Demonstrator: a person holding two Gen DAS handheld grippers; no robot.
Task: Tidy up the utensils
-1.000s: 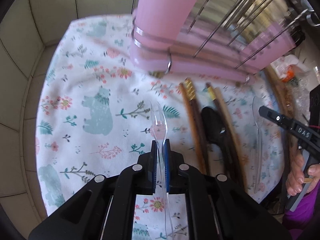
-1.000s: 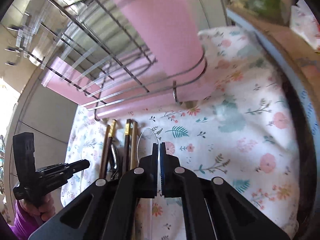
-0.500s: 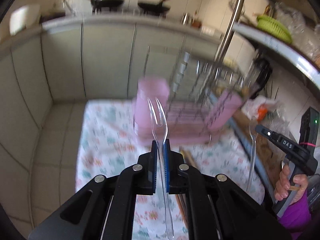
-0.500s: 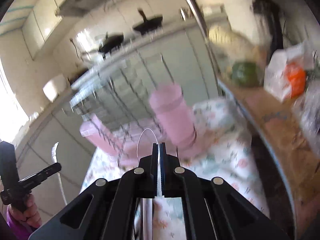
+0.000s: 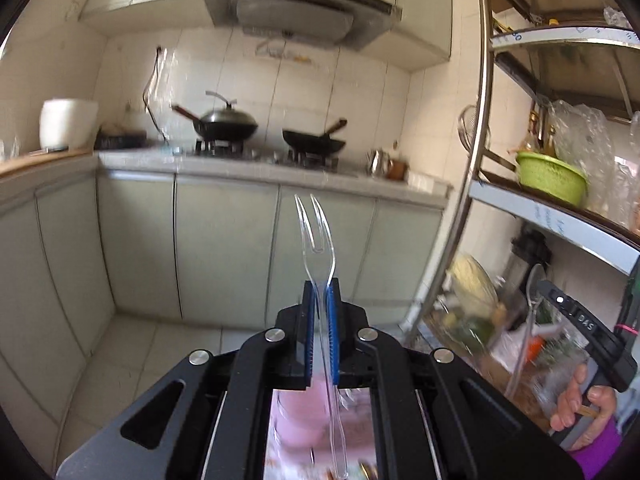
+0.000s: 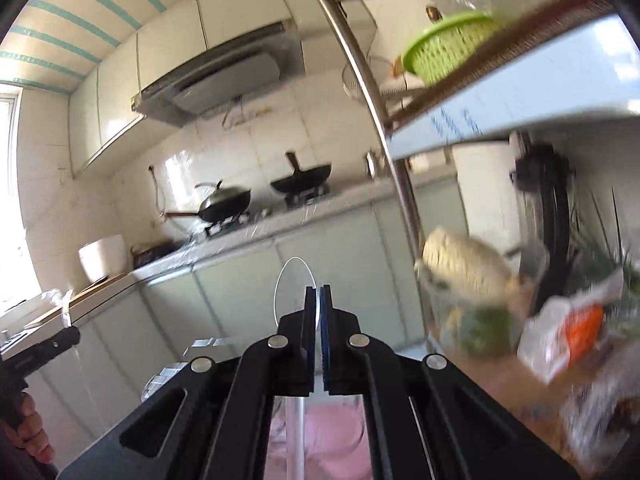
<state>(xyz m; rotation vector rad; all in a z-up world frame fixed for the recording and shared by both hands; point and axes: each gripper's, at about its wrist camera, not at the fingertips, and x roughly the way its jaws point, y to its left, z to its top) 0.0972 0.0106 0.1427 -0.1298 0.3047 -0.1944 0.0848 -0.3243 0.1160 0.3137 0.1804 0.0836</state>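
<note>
Left tool point(image 5: 321, 312): I have it pinching a clear plastic fork point(image 5: 316, 236), long axis upright, tines up, handle running down past the pads over a pink holder point(image 5: 298, 416).

Right tool point(image 6: 318, 312): I have it pressed together on a clear plastic spoon point(image 6: 294, 280), bowl up, stem pointing down toward the same pink shape.

Room: kitchen surface point(image 5: 260, 168) with lidded wok point(image 5: 224, 124) and frying pan point(image 5: 314, 144), range hood point(image 5: 300, 12) above, pale cabinets below; metal shelf rack point(image 5: 560, 208) at right carrying a green basket point(image 5: 552, 176).
</note>
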